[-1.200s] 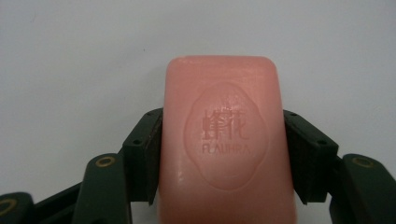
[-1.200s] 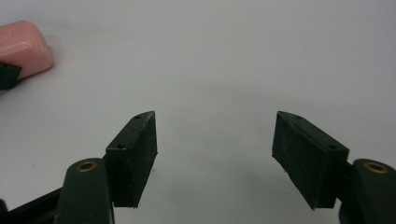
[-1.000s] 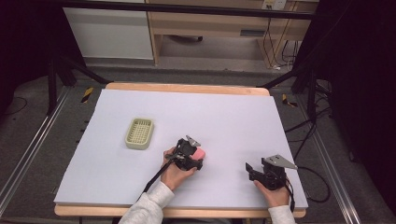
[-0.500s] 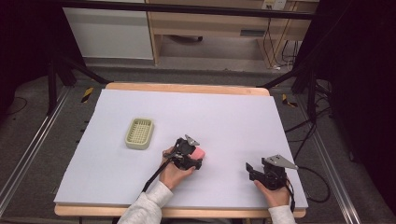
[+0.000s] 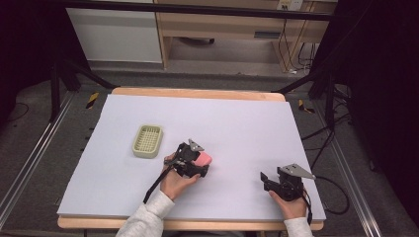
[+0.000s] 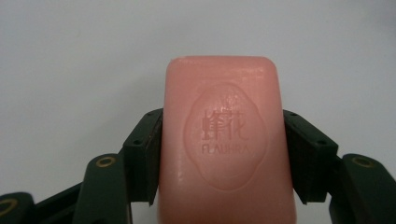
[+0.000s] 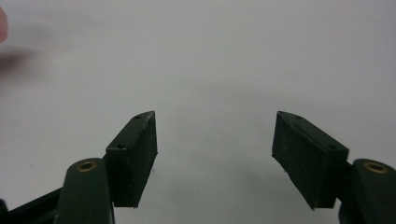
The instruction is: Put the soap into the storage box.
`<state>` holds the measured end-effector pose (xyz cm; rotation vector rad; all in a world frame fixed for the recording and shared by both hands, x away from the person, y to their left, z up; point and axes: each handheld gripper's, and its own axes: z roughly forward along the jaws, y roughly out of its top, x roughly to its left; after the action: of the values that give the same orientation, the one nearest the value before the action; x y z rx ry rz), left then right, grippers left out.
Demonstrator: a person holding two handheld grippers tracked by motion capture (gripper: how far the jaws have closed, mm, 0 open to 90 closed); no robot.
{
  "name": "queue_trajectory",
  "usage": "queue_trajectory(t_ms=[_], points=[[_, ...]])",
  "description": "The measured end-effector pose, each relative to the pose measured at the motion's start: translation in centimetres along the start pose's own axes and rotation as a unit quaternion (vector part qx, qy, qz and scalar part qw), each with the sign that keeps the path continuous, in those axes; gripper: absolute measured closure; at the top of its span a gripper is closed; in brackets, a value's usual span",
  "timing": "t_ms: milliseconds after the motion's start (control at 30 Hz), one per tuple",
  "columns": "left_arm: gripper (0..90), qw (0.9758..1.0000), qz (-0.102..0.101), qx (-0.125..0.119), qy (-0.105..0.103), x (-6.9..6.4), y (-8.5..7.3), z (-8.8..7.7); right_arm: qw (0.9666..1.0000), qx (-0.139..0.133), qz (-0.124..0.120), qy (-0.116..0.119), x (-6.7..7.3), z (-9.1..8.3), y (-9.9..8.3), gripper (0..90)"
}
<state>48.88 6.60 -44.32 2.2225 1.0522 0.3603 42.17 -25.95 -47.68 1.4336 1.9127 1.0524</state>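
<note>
A pink bar of soap (image 6: 224, 140) with an embossed oval mark sits between my left gripper's two black jaws, which press on its long sides. In the high view the left gripper (image 5: 196, 164) holds the soap (image 5: 204, 158) just above the white table, right of a pale green slotted soap dish (image 5: 147, 140). My right gripper (image 5: 267, 179) rests near the table's front right, jaws wide apart. In the right gripper view its jaws (image 7: 215, 158) stand open over bare white surface with nothing between them.
The white table top (image 5: 237, 123) has a wooden rim; its front edge lies just below both hands. Beyond the far edge are a wooden cabinet (image 5: 237, 24) and black stand legs. Cables trail off the right side.
My left gripper has lifted slightly and shifted a little with the soap in its jaws. The right gripper has stayed where it was.
</note>
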Motion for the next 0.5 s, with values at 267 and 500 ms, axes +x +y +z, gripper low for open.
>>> queue_trajectory(t_ms=[267,500], points=[[37.3,0.9999,-0.01,-0.013,0.003,1.1,-0.2,-1.5,1.0,0.001,0.0,-0.001,0.0,0.0,0.0,30.9],[37.2,0.9997,-0.013,-0.019,0.011,2.2,-0.5,-2.9,1.0,0.0,0.0,-0.001,0.0,0.0,0.0,30.9]])
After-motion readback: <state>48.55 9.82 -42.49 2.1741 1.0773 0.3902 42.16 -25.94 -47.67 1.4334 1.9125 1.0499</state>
